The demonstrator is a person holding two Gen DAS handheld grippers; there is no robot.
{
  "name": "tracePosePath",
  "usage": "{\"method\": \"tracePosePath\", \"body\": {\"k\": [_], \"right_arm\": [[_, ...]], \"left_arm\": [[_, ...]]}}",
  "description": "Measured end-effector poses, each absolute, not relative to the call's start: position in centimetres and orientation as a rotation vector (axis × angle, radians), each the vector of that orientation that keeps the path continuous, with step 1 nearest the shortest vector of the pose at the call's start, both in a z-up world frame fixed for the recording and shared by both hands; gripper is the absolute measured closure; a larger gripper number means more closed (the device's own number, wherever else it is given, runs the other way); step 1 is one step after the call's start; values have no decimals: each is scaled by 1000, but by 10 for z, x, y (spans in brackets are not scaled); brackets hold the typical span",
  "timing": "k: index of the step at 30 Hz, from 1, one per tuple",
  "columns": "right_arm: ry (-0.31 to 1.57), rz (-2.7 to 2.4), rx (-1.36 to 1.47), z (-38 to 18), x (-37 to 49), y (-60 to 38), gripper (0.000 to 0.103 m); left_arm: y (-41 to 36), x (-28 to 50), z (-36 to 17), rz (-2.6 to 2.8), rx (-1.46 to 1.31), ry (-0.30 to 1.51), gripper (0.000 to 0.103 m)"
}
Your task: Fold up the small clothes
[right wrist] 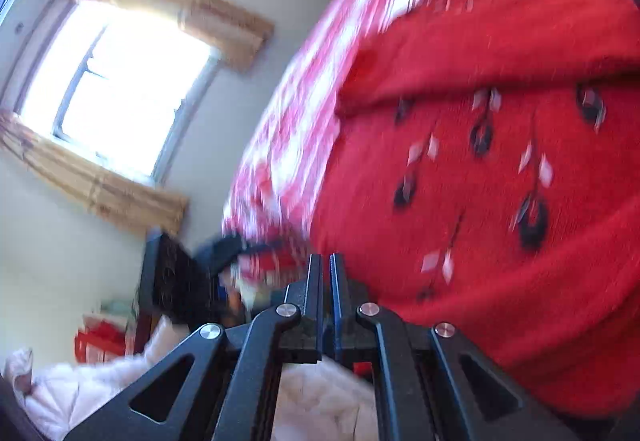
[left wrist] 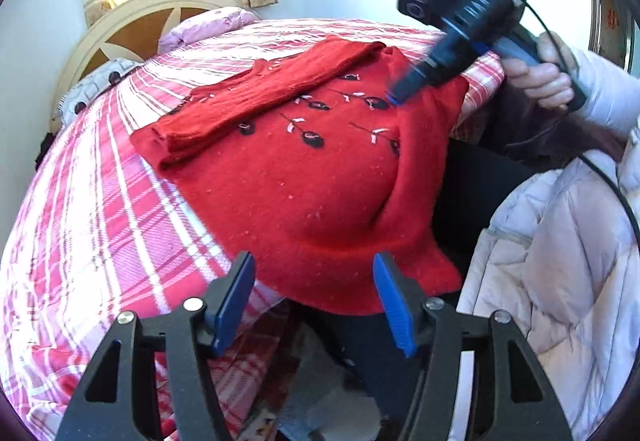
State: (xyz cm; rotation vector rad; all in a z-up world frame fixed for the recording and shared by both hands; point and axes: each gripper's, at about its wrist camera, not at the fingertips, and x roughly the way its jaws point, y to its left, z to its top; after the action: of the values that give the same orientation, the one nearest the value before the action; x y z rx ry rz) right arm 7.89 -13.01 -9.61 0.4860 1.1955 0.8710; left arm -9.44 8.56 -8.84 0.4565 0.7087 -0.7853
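Left wrist view: red sweater lies just ahead of the spread left gripper; right gripper clenched, apparently empty.

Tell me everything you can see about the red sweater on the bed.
The red sweater looks like fuzzy knit, with dark embroidered buds and pale leaves across its front. It lies on the red plaid bedspread, one sleeve folded diagonally across the body. Its near hem hangs off the bed edge, between the left gripper's open fingers.
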Motion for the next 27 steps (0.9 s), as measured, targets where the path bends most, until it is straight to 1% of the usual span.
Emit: {"method": "tracePosePath", "body": {"k": [1,2,3,4,5,8,11,13,14,15,16,17,19,21,25,27], "right_arm": [[1228,851,432,-105,65,-130,91],[1248,833,400,-113,57,-133,67],[1258,810,383,-120,50,-136,36],[1258,758,365,-131,40,-144,29],[1261,725,363,-136,39,-151,28],[1259,606,425,-159,35,-174,28],[1178,589,476,-159,44,-186,28],[1171,596,477,-160,55,-178,28],[1180,640,493,-161,58,-173,33],[1190,678,502,-162,58,-167,58],[1219,725,497,-163,57,-160,73],[1239,743,480,-164,57,-154,93],[1250,798,465,-160,56,-141,95],[1241,849,523,-149,57,-142,95],[1107,880,688,-111,84,-155,95],[1045,843,714,-97,106,-162,95]], "left_arm": [[79,-78,-87,-782,459,710,34],[79,-68,-91,-784,455,713,34],[81,-72,-92,-788,450,718,34],[79,-71,-94,-794,445,726,34],[69,-57,-97,-799,446,733,34],[62,-57,-103,-807,472,750,34],[54,-63,-101,-811,497,744,34],[54,-64,-97,-810,497,734,34],[54,-63,-96,-806,496,731,34],[55,-63,-94,-799,494,727,34],[57,-63,-93,-796,491,724,33],[59,-62,-92,-792,484,722,32],[64,-59,-89,-787,458,718,31],[67,-54,-88,-778,433,719,31],[73,-42,-85,-750,392,714,31],[73,-35,-83,-743,370,714,31]]}}
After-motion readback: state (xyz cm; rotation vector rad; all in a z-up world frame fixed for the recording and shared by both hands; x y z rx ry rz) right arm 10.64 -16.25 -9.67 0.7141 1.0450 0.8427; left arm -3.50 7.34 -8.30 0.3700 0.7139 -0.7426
